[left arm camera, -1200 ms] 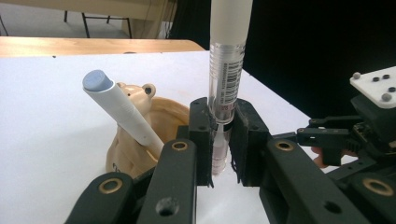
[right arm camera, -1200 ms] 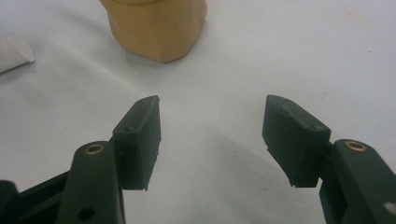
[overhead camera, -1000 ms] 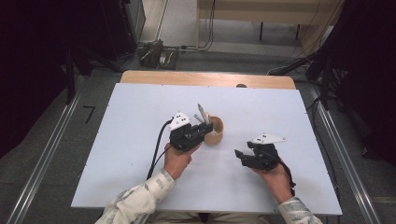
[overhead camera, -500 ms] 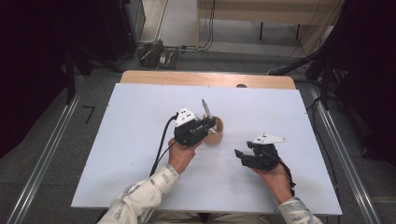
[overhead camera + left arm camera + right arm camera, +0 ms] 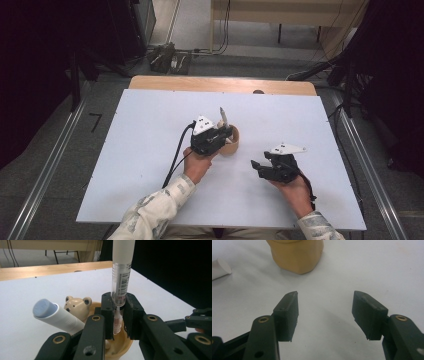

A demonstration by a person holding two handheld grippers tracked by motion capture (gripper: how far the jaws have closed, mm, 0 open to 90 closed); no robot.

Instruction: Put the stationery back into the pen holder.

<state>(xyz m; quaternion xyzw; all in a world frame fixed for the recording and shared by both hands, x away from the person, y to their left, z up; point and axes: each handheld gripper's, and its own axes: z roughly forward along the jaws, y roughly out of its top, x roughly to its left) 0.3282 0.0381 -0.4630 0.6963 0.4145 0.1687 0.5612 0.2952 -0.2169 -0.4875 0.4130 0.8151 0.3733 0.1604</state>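
My left gripper (image 5: 117,312) is shut on a clear pen (image 5: 121,277) with a barcode label and a white upper part. The pen stands upright, its tip down inside a tan bear-shaped cup (image 5: 120,345). A small bear head (image 5: 77,306) sits on the cup's far rim. A white marker (image 5: 58,316) with a grey-blue end leans out of the cup. In the high view the left gripper (image 5: 226,134) hovers over the cup (image 5: 232,145), the pen (image 5: 222,116) rising above it. My right gripper (image 5: 257,169) rests open to the right, nothing between its jaws (image 5: 325,310).
The white table (image 5: 150,150) has a wooden strip (image 5: 220,84) along its far edge. In the right gripper view the cup (image 5: 297,255) stands just ahead, and a white rounded object (image 5: 219,268) lies at the left edge. Dark floor and cables surround the table.
The left gripper has shifted slightly right over the cup, and the pen in it stands more upright. The right gripper has stayed put.
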